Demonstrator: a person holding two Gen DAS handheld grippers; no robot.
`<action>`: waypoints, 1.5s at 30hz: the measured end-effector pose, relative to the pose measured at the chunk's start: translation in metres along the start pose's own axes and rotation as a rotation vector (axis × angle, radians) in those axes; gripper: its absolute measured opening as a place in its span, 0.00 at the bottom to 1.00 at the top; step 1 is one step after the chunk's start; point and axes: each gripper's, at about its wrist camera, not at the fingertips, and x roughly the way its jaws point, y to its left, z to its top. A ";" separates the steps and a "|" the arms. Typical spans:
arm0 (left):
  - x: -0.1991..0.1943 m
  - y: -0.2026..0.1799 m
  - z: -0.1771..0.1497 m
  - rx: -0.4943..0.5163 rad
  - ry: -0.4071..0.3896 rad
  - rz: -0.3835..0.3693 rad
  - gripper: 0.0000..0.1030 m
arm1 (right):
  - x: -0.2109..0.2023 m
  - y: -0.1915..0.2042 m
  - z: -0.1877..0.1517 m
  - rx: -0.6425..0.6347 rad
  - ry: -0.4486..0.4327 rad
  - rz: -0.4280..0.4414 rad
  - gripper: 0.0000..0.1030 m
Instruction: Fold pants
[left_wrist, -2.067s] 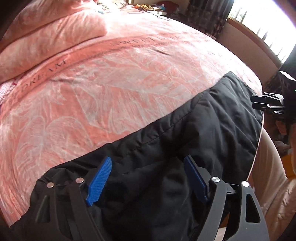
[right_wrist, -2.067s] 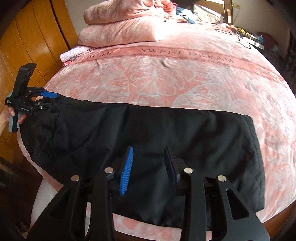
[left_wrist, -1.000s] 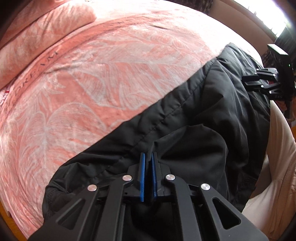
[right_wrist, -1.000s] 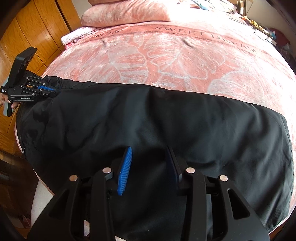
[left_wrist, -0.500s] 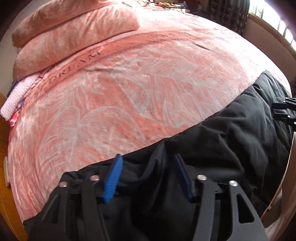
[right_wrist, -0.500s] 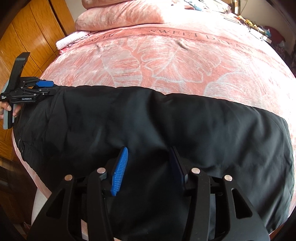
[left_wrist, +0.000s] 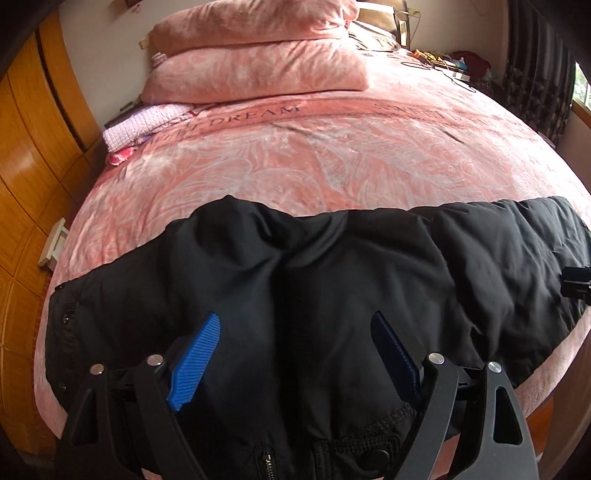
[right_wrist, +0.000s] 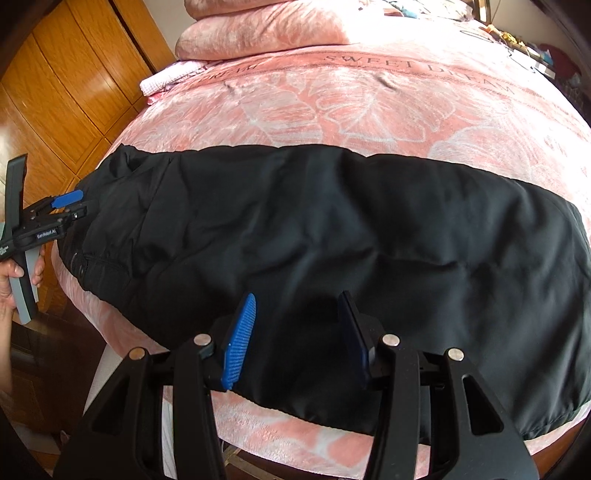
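Black pants (left_wrist: 332, 288) lie flat across the near edge of a pink bed, legs laid one on the other; they also show in the right wrist view (right_wrist: 332, 229). The waistband with zip and button (left_wrist: 380, 456) is under my left gripper (left_wrist: 295, 354), which is open and empty just above the cloth. My right gripper (right_wrist: 295, 332) is open and empty over the leg part near the bed's front edge. The left gripper also shows at the far left of the right wrist view (right_wrist: 70, 206), at the waist end.
The pink leaf-print bedspread (left_wrist: 332, 155) stretches far behind the pants. Pink pillows (left_wrist: 258, 70) and a folded pink checked cloth (left_wrist: 144, 122) lie at the head. Wooden wardrobe doors (right_wrist: 66, 81) stand left of the bed. Clutter (left_wrist: 443, 61) lies at the far right corner.
My left gripper was shut on the pants' waist a second ago; it has opened, let go and drawn back. The right gripper stayed open and backed off slightly.
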 end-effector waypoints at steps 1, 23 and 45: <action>0.003 0.004 0.008 0.004 -0.010 0.001 0.78 | 0.002 0.002 -0.001 -0.009 0.004 -0.011 0.46; 0.104 0.093 0.079 0.070 0.165 -0.242 0.25 | 0.026 0.009 0.011 -0.032 0.021 -0.056 0.58; -0.025 -0.104 0.000 0.108 -0.092 -0.238 0.57 | -0.081 -0.091 -0.043 0.251 -0.111 -0.127 0.52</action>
